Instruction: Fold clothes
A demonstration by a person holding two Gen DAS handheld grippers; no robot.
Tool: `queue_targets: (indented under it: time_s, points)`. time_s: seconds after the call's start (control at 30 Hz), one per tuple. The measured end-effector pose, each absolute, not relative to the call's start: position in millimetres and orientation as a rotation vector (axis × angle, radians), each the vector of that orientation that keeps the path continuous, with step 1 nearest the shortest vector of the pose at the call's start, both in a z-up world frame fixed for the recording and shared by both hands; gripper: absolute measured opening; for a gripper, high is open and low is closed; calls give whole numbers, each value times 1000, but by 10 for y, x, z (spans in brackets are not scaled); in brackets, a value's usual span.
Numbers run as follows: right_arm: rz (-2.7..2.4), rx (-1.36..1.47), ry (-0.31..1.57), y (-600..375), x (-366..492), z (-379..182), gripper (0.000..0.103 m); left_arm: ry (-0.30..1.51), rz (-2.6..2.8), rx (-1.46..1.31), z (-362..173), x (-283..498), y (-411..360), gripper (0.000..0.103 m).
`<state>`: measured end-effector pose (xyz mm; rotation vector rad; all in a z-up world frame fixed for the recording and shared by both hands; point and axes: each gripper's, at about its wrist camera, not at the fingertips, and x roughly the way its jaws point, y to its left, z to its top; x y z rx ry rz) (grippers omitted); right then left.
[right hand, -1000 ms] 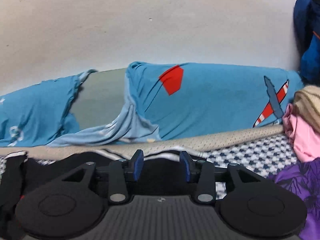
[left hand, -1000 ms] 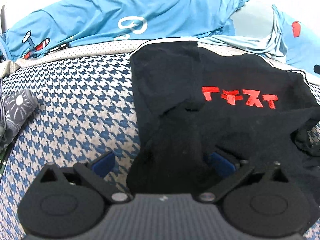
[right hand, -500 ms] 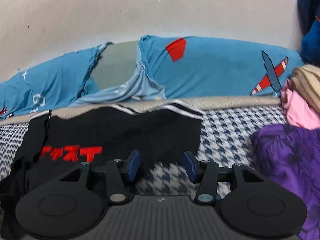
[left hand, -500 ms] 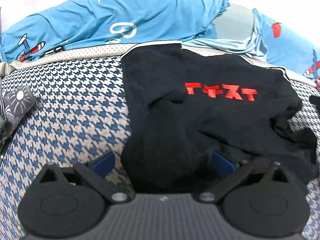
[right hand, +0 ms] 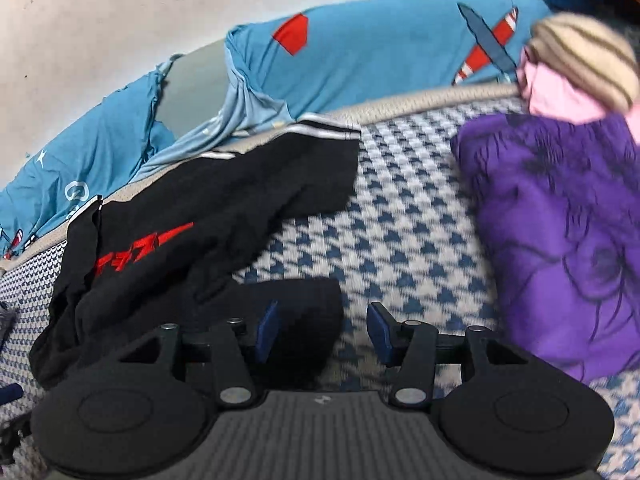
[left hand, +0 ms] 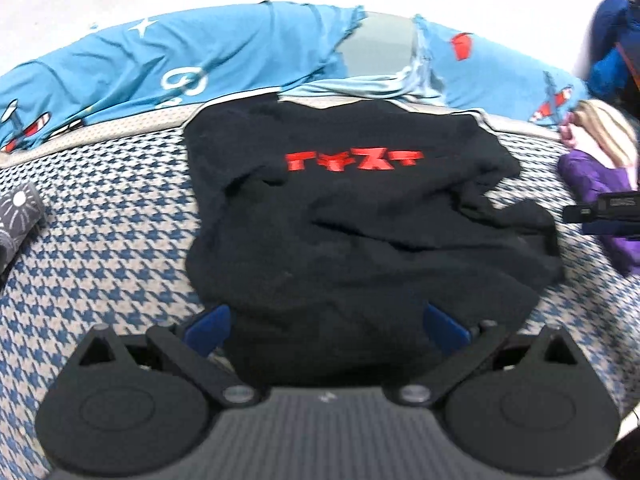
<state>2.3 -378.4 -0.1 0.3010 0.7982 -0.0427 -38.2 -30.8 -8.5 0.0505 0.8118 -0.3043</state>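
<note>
A black T-shirt [left hand: 360,232] with red lettering [left hand: 354,160] lies rumpled on the blue-and-white houndstooth bed cover [left hand: 100,240]. My left gripper [left hand: 326,326] is wide open at the shirt's near edge, with black cloth lying between the blue pads. In the right wrist view the shirt [right hand: 192,240] lies at left, its striped hem at the back. My right gripper [right hand: 324,330] is open over the shirt's right corner; its left pad [right hand: 267,330] is over black cloth and its right pad [right hand: 378,332] over bare cover. The right gripper's tip also shows in the left wrist view [left hand: 604,210].
A purple garment [right hand: 560,240], a pink one [right hand: 556,96] and a beige striped knit [right hand: 584,58] are piled at right. A blue patterned quilt [left hand: 180,64] runs along the wall behind. A grey rolled item [left hand: 18,216] lies at far left.
Both grippers have pulled back toward the near side and tilted down. The shirt has spread flatter across the cover. The right gripper has opened wider and now looks down on the shirt's right corner.
</note>
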Motion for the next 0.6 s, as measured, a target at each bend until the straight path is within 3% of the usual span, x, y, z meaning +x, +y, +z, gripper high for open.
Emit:
queue_targets:
  time_s: [0.23, 0.6]
  points:
    - [-29, 351, 841, -3748, 9, -103, 48, 827, -357, 68, -182, -622, -446, 103]
    - [143, 189, 769, -3131, -290, 69, 47, 848, -162, -1, -217, -536, -78, 103]
